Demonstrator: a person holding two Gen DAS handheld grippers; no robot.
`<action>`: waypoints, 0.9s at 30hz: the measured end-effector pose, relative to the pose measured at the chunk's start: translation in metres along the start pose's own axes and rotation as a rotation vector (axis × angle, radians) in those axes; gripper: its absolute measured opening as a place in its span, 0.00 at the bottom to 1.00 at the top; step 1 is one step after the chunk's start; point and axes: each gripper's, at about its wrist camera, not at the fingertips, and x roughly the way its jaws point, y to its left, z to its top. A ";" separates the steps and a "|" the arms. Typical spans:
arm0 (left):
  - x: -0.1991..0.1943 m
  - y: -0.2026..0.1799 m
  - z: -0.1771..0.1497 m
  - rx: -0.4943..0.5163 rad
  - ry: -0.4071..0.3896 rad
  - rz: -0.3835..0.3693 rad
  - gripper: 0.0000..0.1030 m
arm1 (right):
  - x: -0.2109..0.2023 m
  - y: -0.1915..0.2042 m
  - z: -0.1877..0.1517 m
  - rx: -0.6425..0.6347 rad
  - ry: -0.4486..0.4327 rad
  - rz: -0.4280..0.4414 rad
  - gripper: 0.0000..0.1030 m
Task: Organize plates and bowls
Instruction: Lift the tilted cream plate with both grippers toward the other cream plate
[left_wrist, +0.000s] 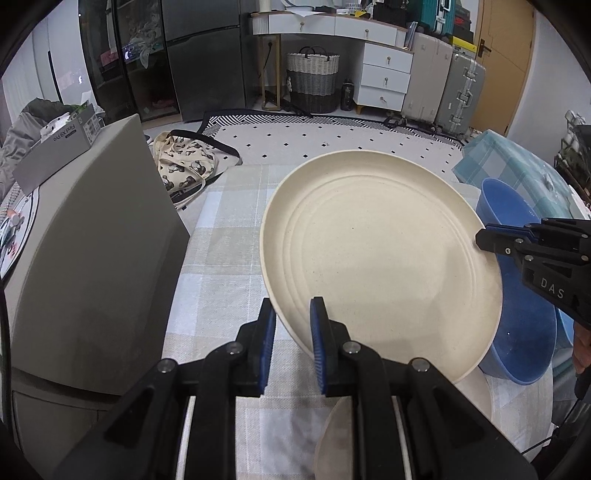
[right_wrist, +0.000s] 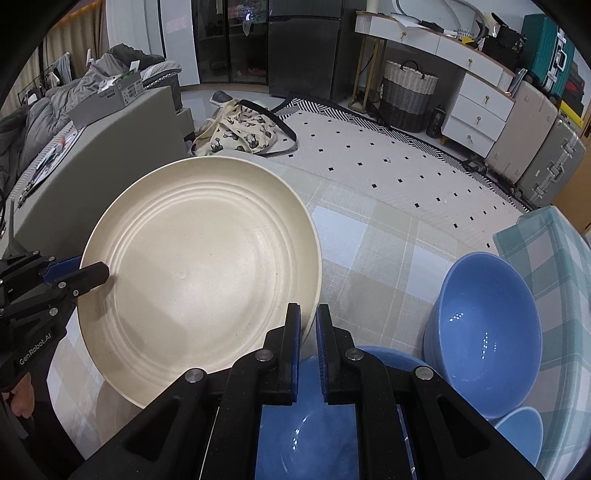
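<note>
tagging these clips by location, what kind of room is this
Likely a lived-in bedroom or studio flat: white drawers along the wall, suitcases stacked beside them, and a patterned rug on the floor.

dim indoor light, sharp focus, strong fisheye bending, dark corners.

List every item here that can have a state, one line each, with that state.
cream plate: lifted and tilted, gripped at opposite rims by both grippers
left gripper: shut on the plate's rim
right gripper: shut on the plate's rim
large blue bowl: upright, empty, on the checked cloth
blue bowl under the right gripper: upright, empty
small blue bowl: upright, partly hidden
wicker basket: upright on the floor
</note>
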 end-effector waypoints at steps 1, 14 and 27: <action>-0.002 0.000 -0.001 0.000 -0.004 0.000 0.16 | -0.004 0.002 -0.002 0.002 -0.004 -0.002 0.08; -0.028 0.004 -0.013 0.011 -0.044 -0.002 0.16 | -0.046 0.020 -0.024 0.010 -0.058 -0.016 0.09; -0.052 0.007 -0.036 0.033 -0.067 0.008 0.16 | -0.077 0.042 -0.049 -0.003 -0.087 -0.013 0.10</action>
